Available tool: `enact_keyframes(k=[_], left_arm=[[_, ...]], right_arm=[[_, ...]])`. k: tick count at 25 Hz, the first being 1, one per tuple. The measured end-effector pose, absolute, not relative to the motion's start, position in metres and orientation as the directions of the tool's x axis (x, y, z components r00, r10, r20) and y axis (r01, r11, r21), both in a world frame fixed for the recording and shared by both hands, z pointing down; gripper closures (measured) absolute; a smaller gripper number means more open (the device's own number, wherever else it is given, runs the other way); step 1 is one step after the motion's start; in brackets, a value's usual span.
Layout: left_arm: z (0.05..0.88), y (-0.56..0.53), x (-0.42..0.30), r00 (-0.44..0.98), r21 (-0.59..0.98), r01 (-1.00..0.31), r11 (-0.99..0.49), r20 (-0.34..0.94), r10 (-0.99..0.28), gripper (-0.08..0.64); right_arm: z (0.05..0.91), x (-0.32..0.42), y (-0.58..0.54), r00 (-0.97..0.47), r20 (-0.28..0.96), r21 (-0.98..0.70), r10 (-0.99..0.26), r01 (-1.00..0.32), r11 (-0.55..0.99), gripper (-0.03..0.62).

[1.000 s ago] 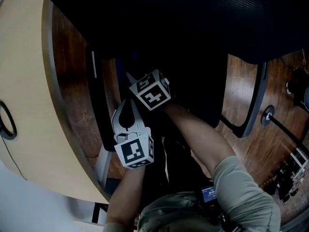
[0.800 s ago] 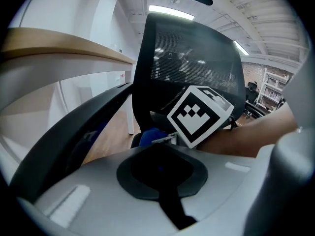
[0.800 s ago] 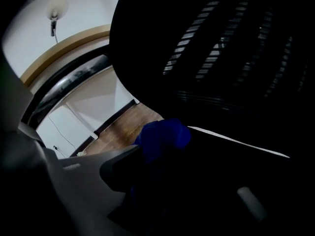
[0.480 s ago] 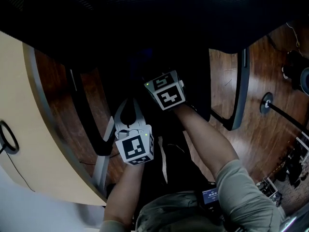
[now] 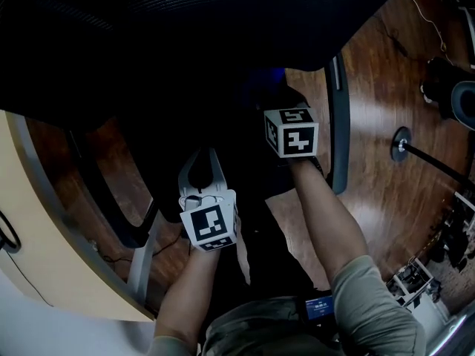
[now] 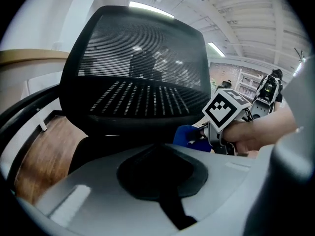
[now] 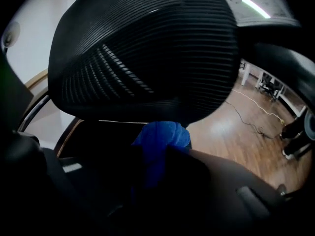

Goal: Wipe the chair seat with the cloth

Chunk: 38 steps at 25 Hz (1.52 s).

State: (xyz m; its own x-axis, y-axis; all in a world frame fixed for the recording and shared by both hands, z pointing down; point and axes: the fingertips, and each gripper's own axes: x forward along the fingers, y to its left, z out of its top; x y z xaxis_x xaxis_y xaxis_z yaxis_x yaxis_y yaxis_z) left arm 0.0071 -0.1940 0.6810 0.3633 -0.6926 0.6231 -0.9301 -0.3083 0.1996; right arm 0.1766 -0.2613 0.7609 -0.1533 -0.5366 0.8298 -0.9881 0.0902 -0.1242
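Grips a bunched blue cloth [image 7: 160, 137] in the right gripper [image 7: 151, 162], jaws drawn about halfway in and pinched on the fabric, with a wad standing out past the tips and a tail hanging down between them. Holds the left gripper [image 6: 160, 149] closed on nothing, tips together, just beside the right one and nearer the body in the head view, pointed down at the same dark surface. Places the cloth low over the chair seat [image 5: 223, 121], toward its right rear part, close under the lower edge of the mesh backrest [image 6: 138, 68] and a little inside the right armrest [image 5: 338, 124]. Cannot settle whether the cloth presses on the seat or hangs just clear of it: too dark there in every view. Reads as the wiping step itself, likely somewhere in the middle rather than at the start, judged from the cloth already in the grip and brought to the seat. Shows no dust line, streak or damp patch to separate wiped parts from unwiped ones, so leaves the share already done unknown. Probably leaves the front and left of the seat to be covered, and after that the cloth to be set down. Beyond the chair, only wooden floor [image 5: 386, 117] on the right and a pale desk edge [image 5: 44, 273] on the left.
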Motion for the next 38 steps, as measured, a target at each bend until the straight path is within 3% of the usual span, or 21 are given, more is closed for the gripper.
enact_keyframes(k=[7,17,23,29,35,38], left_arm=[[0.677,-0.192,0.039,0.396,0.217,-0.917,-0.335,0.603,-0.692,0.555],[0.683,-0.179,0.013,0.354,0.202,-0.935,-0.293,0.618,-0.702,0.555],[0.657,-0.164,-0.057,0.244,0.136,-0.969,-0.204,0.617,-0.748,0.555],[0.634,-0.127,-0.116,0.178,0.13,-0.984,-0.124,0.61,-0.772,0.555],[0.621,-0.09,-0.153,0.162,0.182,-0.981,-0.062,0.611,-0.775,0.555],[0.626,-0.073,-0.157,0.208,0.2,-0.974,-0.104,0.62,-0.756,0.555]], right_arm=[[0.779,0.214,-0.238,-0.054,0.862,-0.064,-0.504,-0.998,-0.003,0.465],[0.765,0.197,-0.241,-0.082,0.833,-0.081,-0.547,-0.996,0.025,0.465],[0.714,0.088,-0.246,-0.32,0.74,-0.23,-0.592,-0.947,0.226,0.463],[0.698,-0.057,-0.22,-0.556,0.676,-0.291,-0.484,-0.805,0.518,0.466],[0.71,-0.148,-0.195,-0.626,0.689,-0.295,-0.365,-0.702,0.648,0.468],[0.723,-0.18,-0.184,-0.631,0.709,-0.29,-0.313,-0.666,0.687,0.468]])
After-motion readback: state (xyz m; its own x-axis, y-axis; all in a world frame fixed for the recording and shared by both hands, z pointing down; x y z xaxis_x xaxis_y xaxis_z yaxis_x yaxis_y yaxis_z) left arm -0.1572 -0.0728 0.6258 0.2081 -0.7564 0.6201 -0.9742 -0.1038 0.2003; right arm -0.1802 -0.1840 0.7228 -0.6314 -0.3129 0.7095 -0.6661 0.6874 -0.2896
